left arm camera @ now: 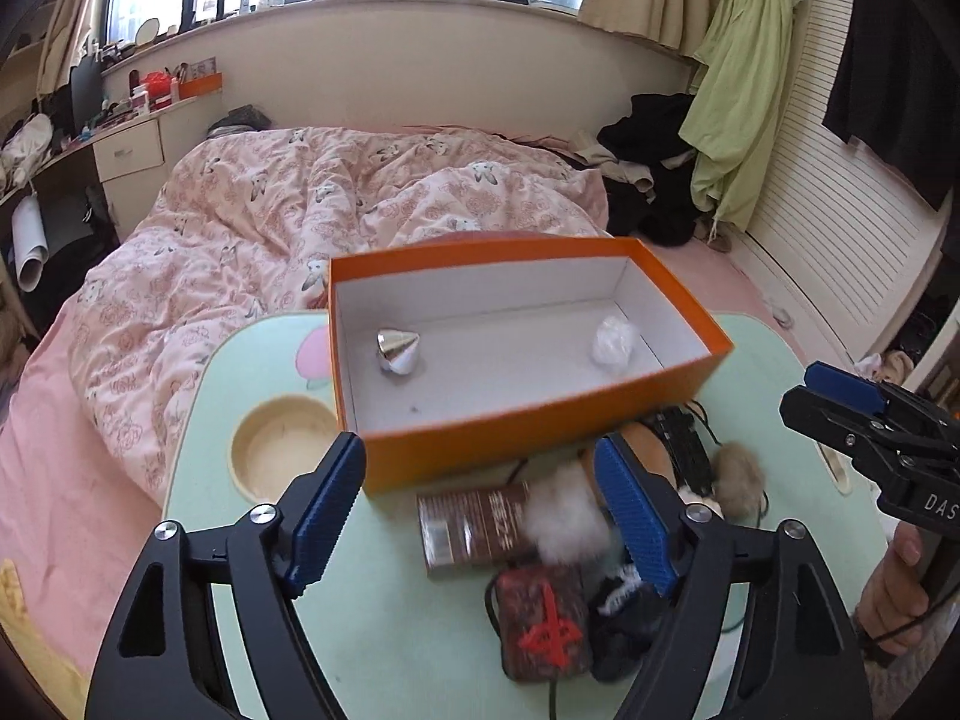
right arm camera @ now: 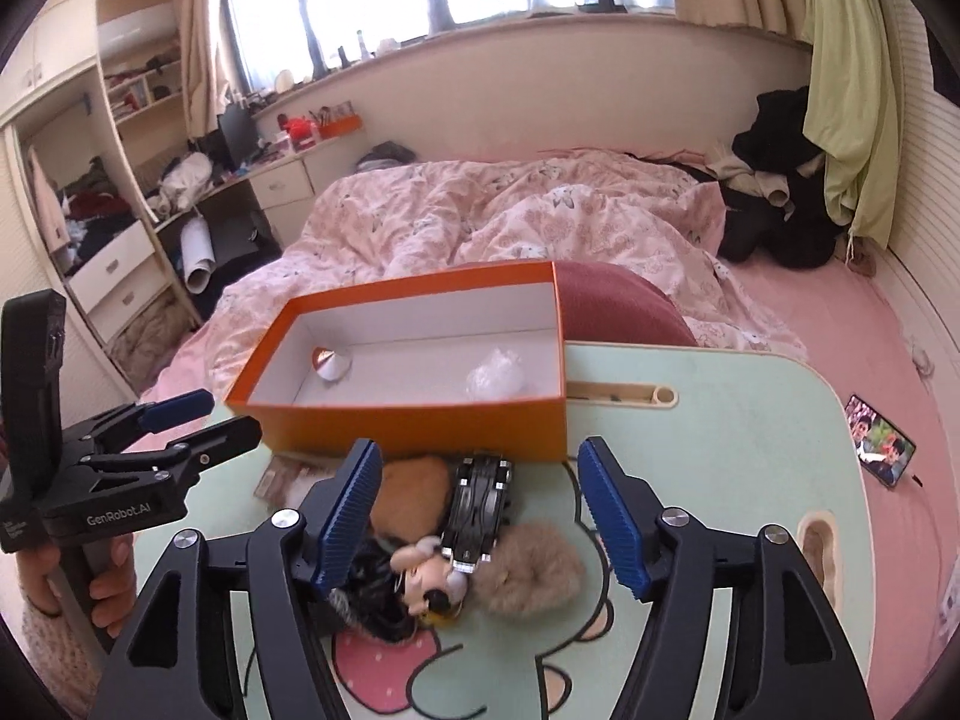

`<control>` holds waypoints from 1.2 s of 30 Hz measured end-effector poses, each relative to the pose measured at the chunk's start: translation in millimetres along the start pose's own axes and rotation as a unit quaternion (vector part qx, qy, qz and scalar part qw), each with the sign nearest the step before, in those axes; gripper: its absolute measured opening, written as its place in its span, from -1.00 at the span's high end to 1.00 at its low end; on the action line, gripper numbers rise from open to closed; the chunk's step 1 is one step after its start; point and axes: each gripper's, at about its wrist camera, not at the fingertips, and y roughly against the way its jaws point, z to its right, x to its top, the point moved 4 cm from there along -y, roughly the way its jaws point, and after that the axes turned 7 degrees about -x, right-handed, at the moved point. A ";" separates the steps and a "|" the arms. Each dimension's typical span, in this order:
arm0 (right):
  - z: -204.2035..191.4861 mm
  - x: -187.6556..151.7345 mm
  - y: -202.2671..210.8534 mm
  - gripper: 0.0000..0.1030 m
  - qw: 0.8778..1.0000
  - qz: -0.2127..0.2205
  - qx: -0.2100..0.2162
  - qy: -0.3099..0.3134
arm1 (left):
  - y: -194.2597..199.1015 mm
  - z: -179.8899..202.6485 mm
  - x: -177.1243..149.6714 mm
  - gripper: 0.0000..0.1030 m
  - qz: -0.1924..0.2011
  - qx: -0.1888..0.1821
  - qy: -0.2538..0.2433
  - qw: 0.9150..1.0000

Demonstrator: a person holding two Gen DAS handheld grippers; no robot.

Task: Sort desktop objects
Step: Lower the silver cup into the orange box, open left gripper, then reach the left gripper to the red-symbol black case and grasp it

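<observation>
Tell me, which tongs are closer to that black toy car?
The right tongs. The black toy car lies between their open fingers, while the left tongs hover open over the brown box and white fluff beside it.

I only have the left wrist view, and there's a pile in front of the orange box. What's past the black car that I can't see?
Observer: In the right wrist view a Mickey Mouse figure lies against the black toy car.
Operator: Anything on the table's far right?
Observer: A phone with its screen lit lies off the table, on the pink floor.
Operator: Is my right gripper holding anything?
Observer: No, the right gripper is open above the tan pom-pom.
</observation>
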 end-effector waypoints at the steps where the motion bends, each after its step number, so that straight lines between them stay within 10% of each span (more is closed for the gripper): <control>1: -2.4 -9.3 6.7 -0.47 1.000 0.004 -0.009 0.009 | 3.5 3.7 -12.4 -0.56 -0.002 -0.003 -0.001 1.000; 6: -18.7 -62.0 19.0 -0.60 0.993 0.013 -0.086 0.076 | 3.2 21.0 -66.8 -0.56 -0.030 0.012 -0.025 0.999; 13: -14.5 -108.1 -10.1 -0.60 0.992 -0.041 -0.087 0.085 | -7.2 18.8 -91.3 -0.57 -0.030 0.018 0.002 0.999; 20: -0.5 -114.8 -29.2 -1.00 0.992 -0.083 -0.068 0.059 | -13.9 15.3 -97.1 -1.00 -0.024 0.023 0.004 0.999; 36: -0.5 -116.7 -27.0 -1.00 0.993 -0.075 -0.066 0.062 | -15.3 17.4 -97.1 -1.00 -0.027 0.034 -0.014 0.999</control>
